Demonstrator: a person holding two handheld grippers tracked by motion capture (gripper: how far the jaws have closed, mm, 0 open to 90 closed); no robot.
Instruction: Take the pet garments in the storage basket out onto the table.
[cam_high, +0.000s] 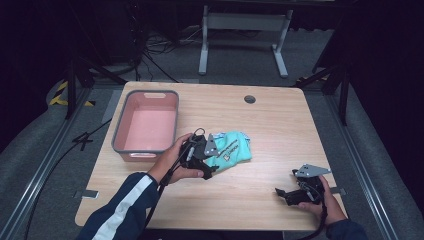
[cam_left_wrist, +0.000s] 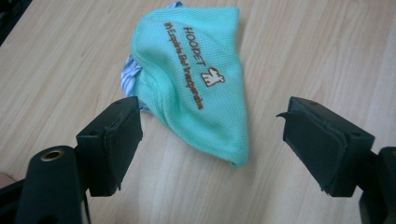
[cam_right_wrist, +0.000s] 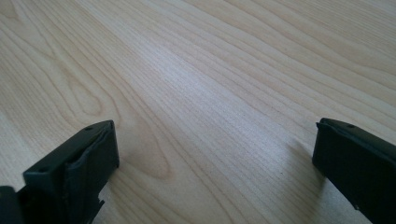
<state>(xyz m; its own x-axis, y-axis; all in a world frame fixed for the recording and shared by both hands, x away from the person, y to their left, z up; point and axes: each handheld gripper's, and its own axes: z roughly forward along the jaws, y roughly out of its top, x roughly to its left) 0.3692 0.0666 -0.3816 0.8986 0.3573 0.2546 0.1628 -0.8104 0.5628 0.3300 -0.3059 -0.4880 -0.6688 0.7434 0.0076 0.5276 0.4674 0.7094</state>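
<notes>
- Wooden table (cam_high: 280, 125) under a dark room, cables and a stand leg on the floor behind; pink bin (cam_high: 146, 125) sits at the table's left
- Teal mesh garment (cam_left_wrist: 196, 79) lies folded near the table's middle, just right of the bin, printed side up, a striped piece peeking out beneath
- Left gripper (cam_high: 212, 162) at its near edge, jaws spread wide, nothing between the pads
- Right gripper (cam_high: 287, 192) rests well apart, jaws wide over bare wood
- Judged light, soft, floppy; pinch a folded edge through all layers so it doesn't unfold

Wooden table (cam_high: 280, 115): pink bin (cam_high: 146, 125), teal cloth (cam_high: 231, 150)
</notes>
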